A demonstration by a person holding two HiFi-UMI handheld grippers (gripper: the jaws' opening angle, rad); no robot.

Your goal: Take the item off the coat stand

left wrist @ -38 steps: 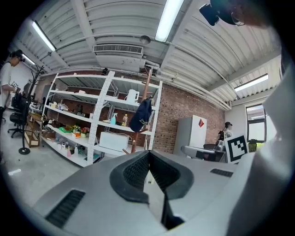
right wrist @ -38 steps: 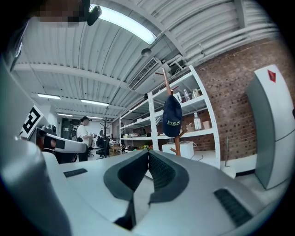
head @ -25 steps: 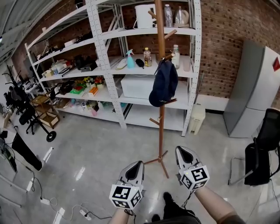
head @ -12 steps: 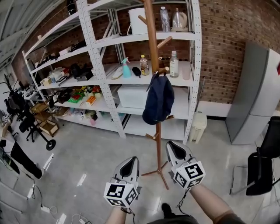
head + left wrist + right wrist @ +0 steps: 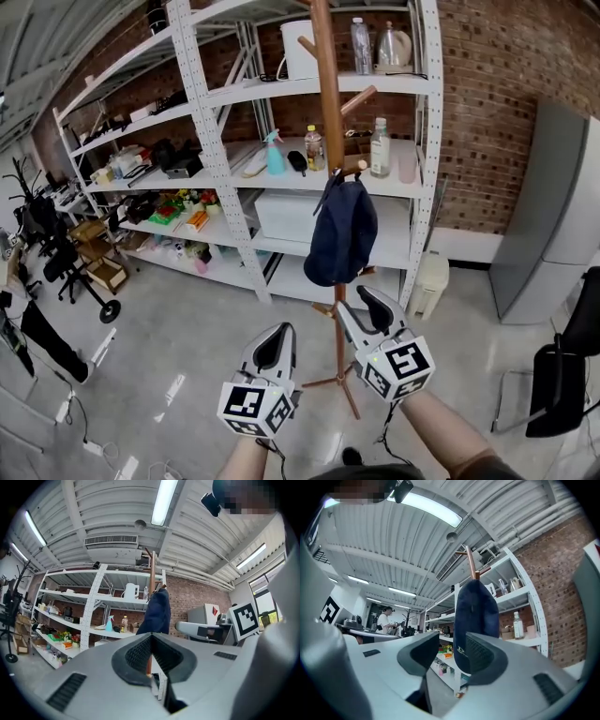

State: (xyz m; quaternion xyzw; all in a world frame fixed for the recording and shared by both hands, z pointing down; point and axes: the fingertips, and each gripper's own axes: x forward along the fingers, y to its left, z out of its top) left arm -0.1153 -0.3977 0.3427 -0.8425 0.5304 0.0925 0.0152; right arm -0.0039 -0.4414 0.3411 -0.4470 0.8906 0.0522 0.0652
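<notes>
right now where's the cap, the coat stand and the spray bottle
cap (image 5: 343,230), head view, middle of the crown
coat stand (image 5: 325,84), head view, upper pole
spray bottle (image 5: 275,159), head view, its blue body

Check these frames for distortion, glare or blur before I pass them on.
Head view: wide-angle bowing curves the white metal shelving uprights; pale glare patches on the glossy grey floor; the dark blue cap is sharp. Left gripper view: heavy fisheye, black corners, fluorescent ceiling strip light blown out. Right gripper view: same fisheye, cap crisp.
</notes>
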